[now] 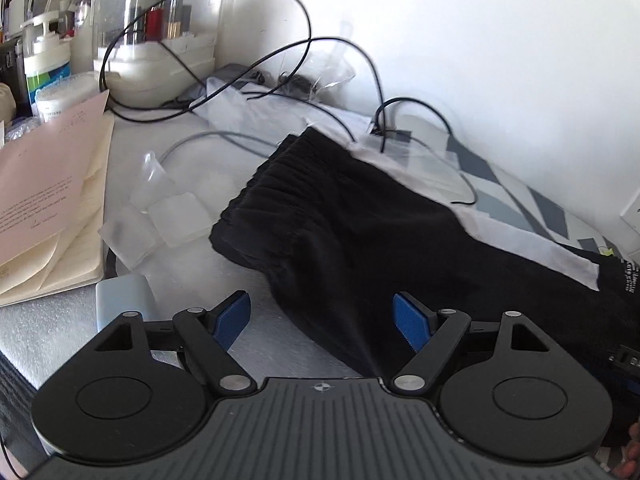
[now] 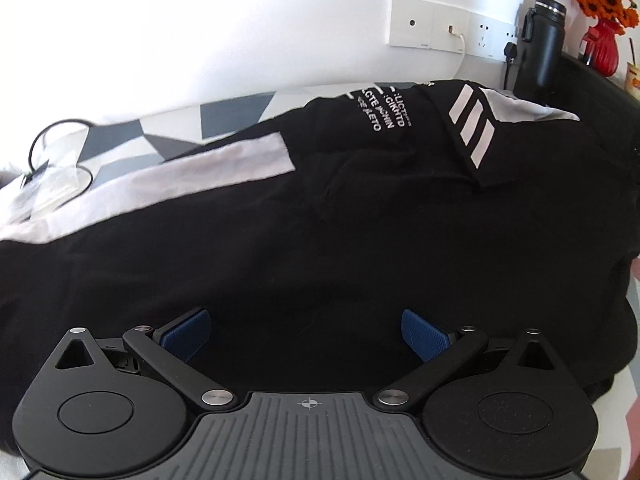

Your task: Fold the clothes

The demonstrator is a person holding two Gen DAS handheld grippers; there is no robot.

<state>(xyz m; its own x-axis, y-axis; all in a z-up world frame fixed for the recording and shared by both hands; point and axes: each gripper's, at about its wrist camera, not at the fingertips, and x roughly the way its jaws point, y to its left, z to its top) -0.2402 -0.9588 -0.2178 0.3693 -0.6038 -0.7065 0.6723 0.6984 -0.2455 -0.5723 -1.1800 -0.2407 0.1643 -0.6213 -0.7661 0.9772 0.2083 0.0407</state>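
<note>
a pair of black fabric trousers with a gathered elastic waistband, a white side panel and white printed lettering (image 1: 360,224) lies stretched lengthwise across a white tabletop partly covered by a grey, white and dark geometric-patterned cloth (image 1: 532,200). in the left wrist view the waistband end points toward a cluttered area: an open cream-paged notebook with a pink sheet on it (image 1: 52,200), several clear plastic lids or trays (image 1: 160,216), looping thin black cables (image 1: 224,36) and white plastic storage containers (image 1: 160,40) by the wall.

the left gripper (image 1: 322,320) hovers low over the near edge of the trousers, its 2 blue-padded jaws spread wide apart and holding nothing. the right gripper (image 2: 306,338) hovers over the broad black middle of the garment, jaws likewise wide apart and empty.

in the right wrist view, the far end of the trousers shows some overlapped fabric near 3 white stripes (image 2: 472,132), beside a black insulated bottle (image 2: 540,48) and a red vase of orange flowers (image 2: 604,40).

folding looks barely begun: the garment is laid out long, perhaps leg over leg, though that cannot be confirmed. grasping an end and folding it across appears to be what remains.
</note>
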